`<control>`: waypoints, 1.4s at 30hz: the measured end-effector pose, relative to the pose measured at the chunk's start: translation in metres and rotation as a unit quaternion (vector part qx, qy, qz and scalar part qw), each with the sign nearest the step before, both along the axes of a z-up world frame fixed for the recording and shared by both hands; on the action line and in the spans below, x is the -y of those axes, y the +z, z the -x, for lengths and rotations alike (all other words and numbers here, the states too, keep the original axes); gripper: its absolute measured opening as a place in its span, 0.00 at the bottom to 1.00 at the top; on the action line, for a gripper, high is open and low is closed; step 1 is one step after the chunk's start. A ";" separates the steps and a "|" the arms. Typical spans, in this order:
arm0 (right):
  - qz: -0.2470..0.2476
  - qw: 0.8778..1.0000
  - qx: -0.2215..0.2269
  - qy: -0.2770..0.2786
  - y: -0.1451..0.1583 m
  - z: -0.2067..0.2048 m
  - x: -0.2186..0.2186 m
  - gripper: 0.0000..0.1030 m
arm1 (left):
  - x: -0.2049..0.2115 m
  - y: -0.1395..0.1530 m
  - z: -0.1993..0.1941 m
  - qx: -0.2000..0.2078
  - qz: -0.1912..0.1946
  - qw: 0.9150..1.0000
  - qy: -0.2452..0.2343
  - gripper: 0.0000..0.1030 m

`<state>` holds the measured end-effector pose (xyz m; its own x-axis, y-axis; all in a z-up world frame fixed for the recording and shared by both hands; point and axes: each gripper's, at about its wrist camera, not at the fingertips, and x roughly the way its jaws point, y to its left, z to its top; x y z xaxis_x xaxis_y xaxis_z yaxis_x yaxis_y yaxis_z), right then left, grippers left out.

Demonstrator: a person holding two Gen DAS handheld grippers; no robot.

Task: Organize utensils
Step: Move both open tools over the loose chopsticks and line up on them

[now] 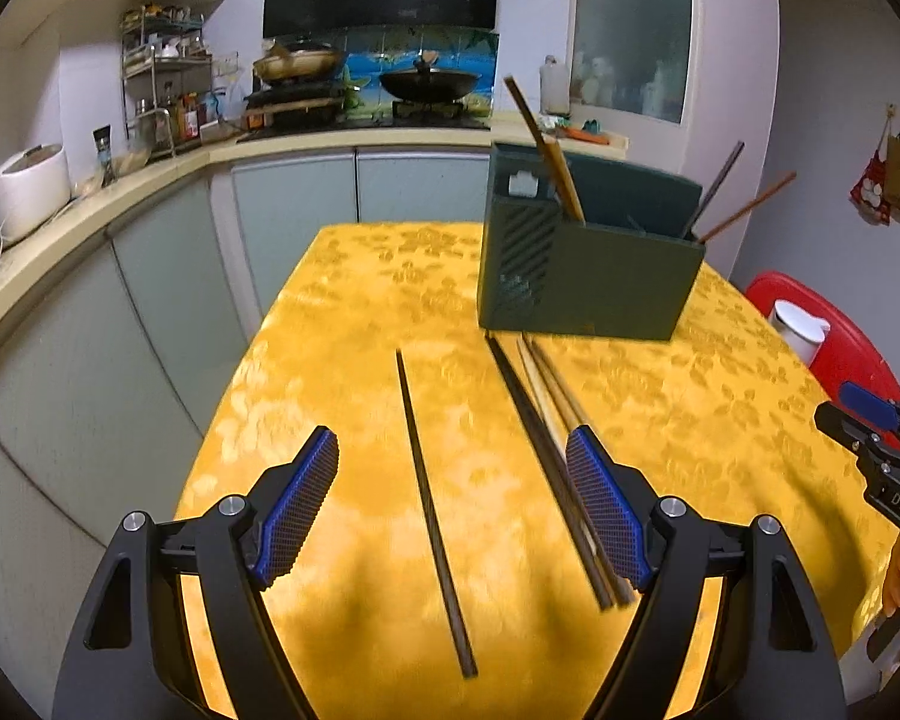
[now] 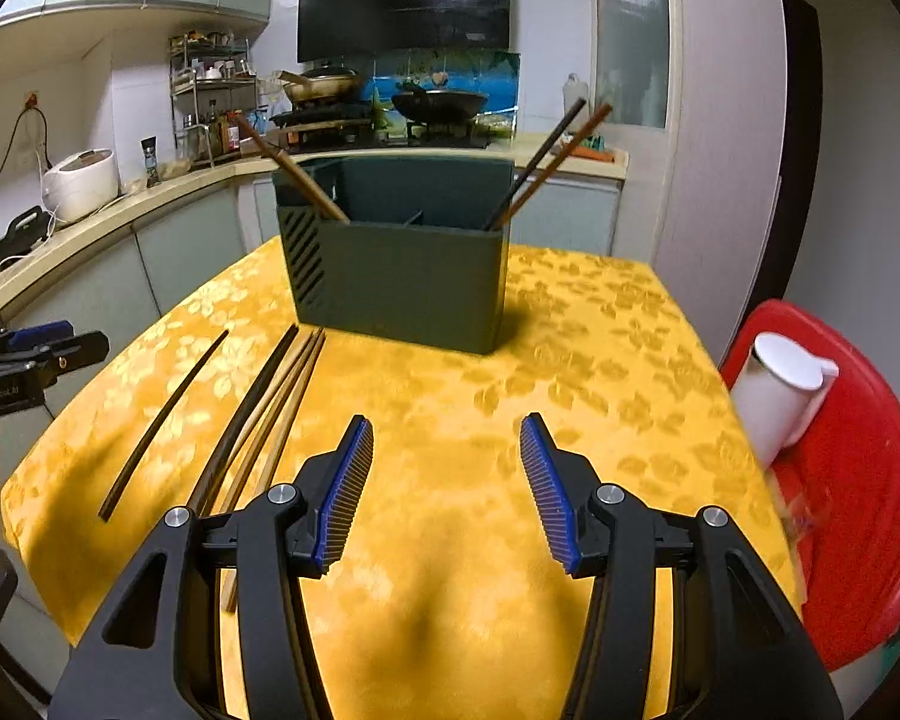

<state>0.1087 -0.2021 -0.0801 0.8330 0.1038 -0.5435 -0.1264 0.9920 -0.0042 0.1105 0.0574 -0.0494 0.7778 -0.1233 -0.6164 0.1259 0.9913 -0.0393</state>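
Note:
A dark green utensil holder (image 1: 594, 276) (image 2: 402, 282) stands on the yellow tablecloth, with chopsticks leaning out of its left end (image 1: 546, 144) (image 2: 288, 171) and its right end (image 1: 726, 198) (image 2: 546, 159). A single dark chopstick (image 1: 432, 516) (image 2: 162, 426) lies on the cloth, and a bundle of several dark and wooden chopsticks (image 1: 546, 450) (image 2: 264, 420) lies to its right. My left gripper (image 1: 456, 468) is open above the single chopstick, which runs between its fingers. My right gripper (image 2: 447, 462) is open over bare cloth, right of the bundle, with nothing in it.
A red plastic stool (image 2: 858, 504) with a white lidded jug (image 2: 780, 390) stands at the table's right edge. A kitchen counter (image 1: 90, 204) with a rice cooker (image 1: 24, 186), a rack and a stove with pans runs along the left and back.

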 end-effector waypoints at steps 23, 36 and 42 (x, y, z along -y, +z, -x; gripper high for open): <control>0.013 0.999 -0.029 0.036 -0.039 0.024 -0.034 0.48 | 0.003 -0.061 0.049 -0.023 -0.030 0.999 0.019 0.73; 0.023 0.996 -0.063 0.067 -0.065 0.026 -0.056 0.48 | 0.004 -0.075 0.045 -0.043 -0.035 0.998 0.016 0.66; 0.017 0.993 -0.068 0.092 -0.071 0.031 -0.068 0.48 | 0.000 -0.080 0.042 -0.059 -0.023 0.998 0.022 0.58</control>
